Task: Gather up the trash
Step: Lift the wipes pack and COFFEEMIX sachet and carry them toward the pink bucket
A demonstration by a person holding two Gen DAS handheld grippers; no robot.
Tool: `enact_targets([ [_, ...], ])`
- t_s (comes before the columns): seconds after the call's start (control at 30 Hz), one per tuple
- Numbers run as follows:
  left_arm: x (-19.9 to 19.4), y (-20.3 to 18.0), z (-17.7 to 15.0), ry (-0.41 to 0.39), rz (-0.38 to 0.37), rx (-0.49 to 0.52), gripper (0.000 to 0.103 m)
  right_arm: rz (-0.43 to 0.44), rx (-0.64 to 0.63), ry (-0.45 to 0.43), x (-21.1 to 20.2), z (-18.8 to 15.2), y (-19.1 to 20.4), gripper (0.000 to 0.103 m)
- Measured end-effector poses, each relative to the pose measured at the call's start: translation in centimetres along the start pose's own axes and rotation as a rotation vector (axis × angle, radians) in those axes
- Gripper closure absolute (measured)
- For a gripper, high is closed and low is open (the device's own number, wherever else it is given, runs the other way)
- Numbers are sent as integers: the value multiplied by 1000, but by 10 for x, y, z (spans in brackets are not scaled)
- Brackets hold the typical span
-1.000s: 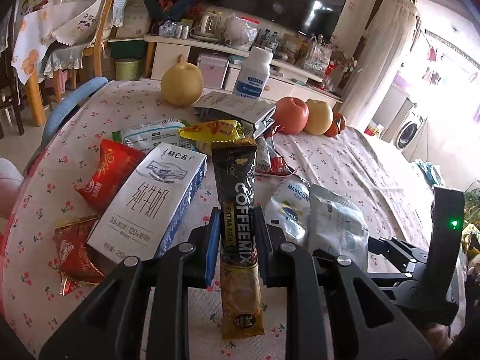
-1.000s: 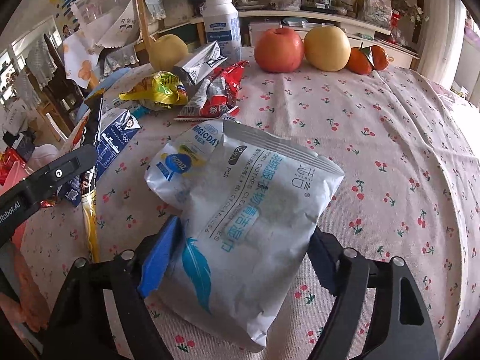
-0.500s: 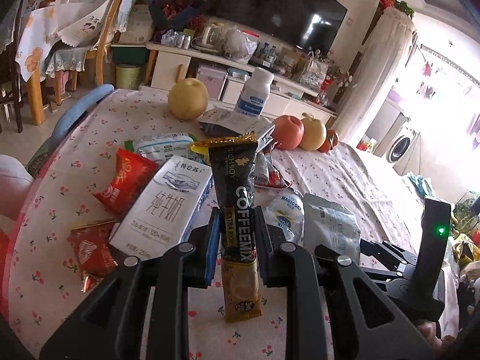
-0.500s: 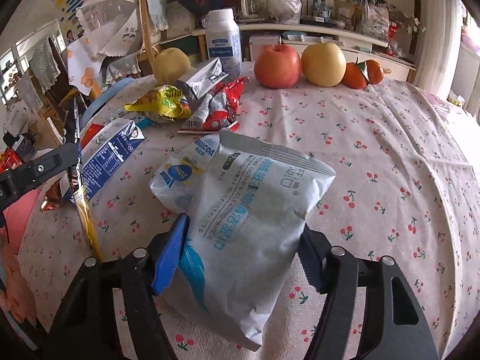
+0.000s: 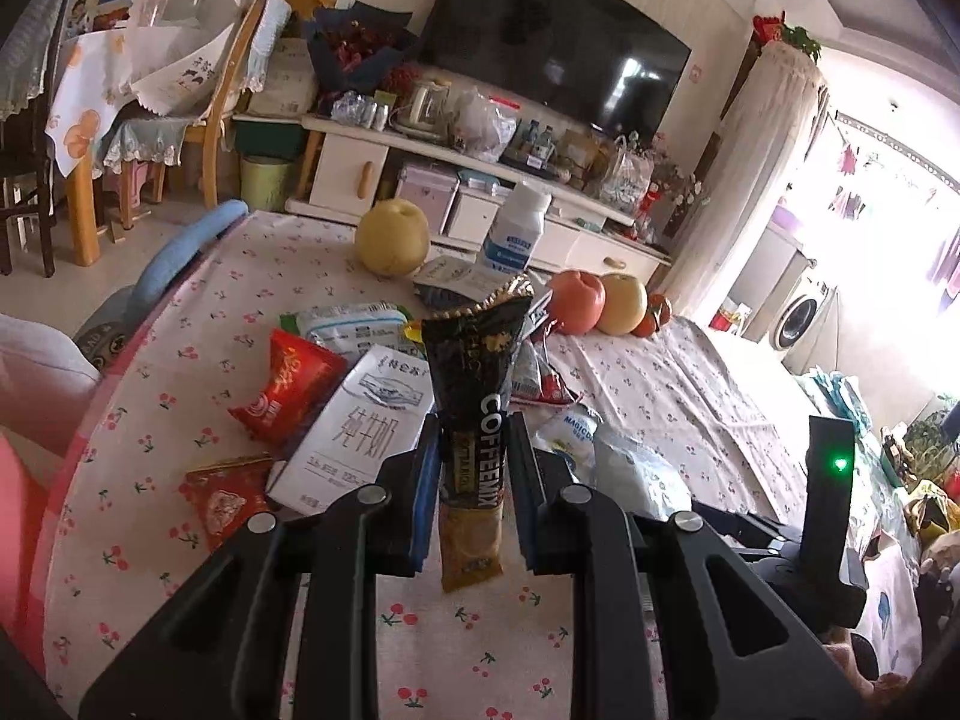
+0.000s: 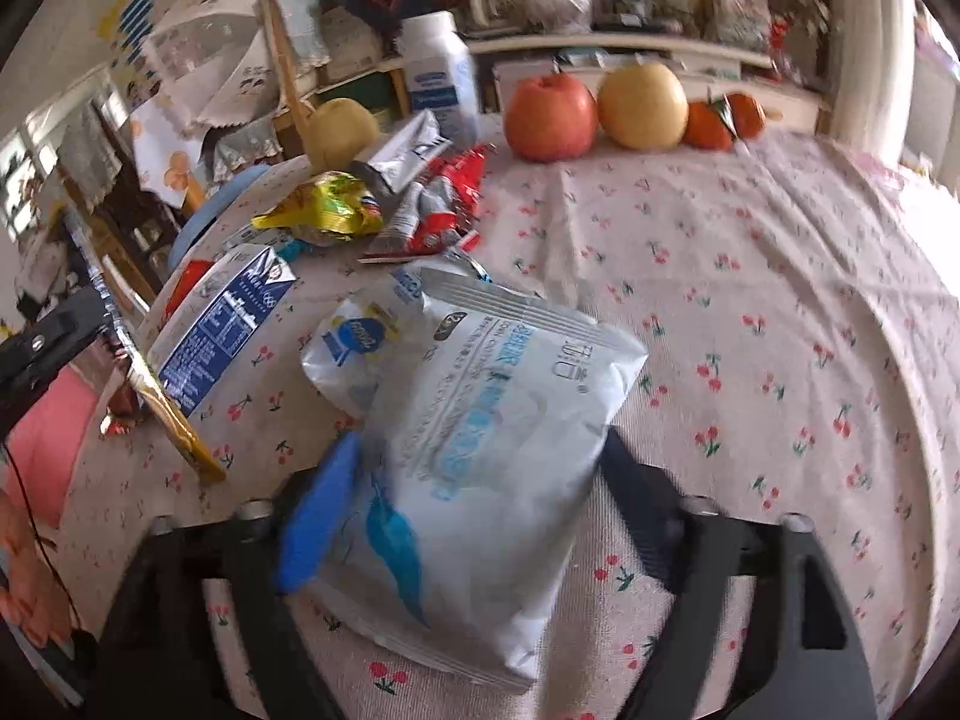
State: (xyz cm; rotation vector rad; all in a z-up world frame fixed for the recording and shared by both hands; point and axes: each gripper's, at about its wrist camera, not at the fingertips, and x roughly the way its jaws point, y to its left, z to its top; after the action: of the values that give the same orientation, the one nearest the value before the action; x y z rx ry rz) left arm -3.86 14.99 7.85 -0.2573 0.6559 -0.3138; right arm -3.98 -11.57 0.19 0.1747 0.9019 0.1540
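My left gripper (image 5: 474, 438) is shut on a black and gold Coffeemix sachet (image 5: 480, 360), which stands upright above the cherry-print tablecloth (image 5: 648, 372). The same sachet (image 6: 162, 414) shows at the left of the right wrist view. A large white wipes bag (image 6: 498, 396) lies lengthwise between the fingers of my right gripper (image 6: 477, 456). Its jaws are opening, and the bag fills the gap between the blue left pad (image 6: 318, 504) and the dark right finger. Part of the bag rests on a small white Magicday pouch (image 6: 354, 336).
A milk carton (image 5: 354, 438), two red snack packets (image 5: 285, 387), a yellow wrapper (image 6: 327, 213) and red-and-white sachets (image 6: 438, 210) lie on the table. At the far edge stand a white bottle (image 6: 438, 72), an apple (image 6: 549, 114), pears and oranges. A blue chair back (image 5: 186, 246) is at left.
The left gripper has risen with the sachet, so the table looks farther away. The right jaws first narrowed on the wipes bag and now stand wider; the right view is blurred.
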Motion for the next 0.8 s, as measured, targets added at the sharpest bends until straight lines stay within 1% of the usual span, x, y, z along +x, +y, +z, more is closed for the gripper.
enact_targets([
  [0.03, -2, 1, 0, -6, 0, -1, 79, 11, 14, 1, 0, 0, -1, 16],
  [0.07, -4, 1, 0, -12, 0, -2, 79, 11, 20, -5, -1, 0, 1, 11],
  [0.1, -6, 1, -1, -19, -1, -1, 79, -3, 14, -12, -1, 0, 4, 9],
  [0.17, -9, 2, 0, -24, -2, 0, 79, -44, -13, -23, 0, -1, 13, 9],
  [0.23, -11, 2, 0, -31, -3, -2, 79, -70, -43, -13, 6, -3, 22, 8],
  [0.3, -13, 4, 0, -38, -6, -5, 79, -116, -77, 2, 13, -7, 30, 8],
  [0.33, -14, 4, 0, -40, -8, -6, 79, -121, -81, 7, 15, -7, 31, 10],
  [0.37, -15, 5, 0, -43, -10, -7, 79, -117, -72, -2, 13, -7, 30, 18],
  [0.47, -19, 6, -1, -54, -15, -10, 79, -92, -65, -9, 10, -8, 27, 24],
  [0.67, -29, 10, 1, -83, -25, -20, 79, -83, -91, -22, 4, -13, 31, 28],
  [0.8, -38, 15, 2, -106, -25, -34, 79, -89, -102, -60, -8, -15, 37, 28],
])
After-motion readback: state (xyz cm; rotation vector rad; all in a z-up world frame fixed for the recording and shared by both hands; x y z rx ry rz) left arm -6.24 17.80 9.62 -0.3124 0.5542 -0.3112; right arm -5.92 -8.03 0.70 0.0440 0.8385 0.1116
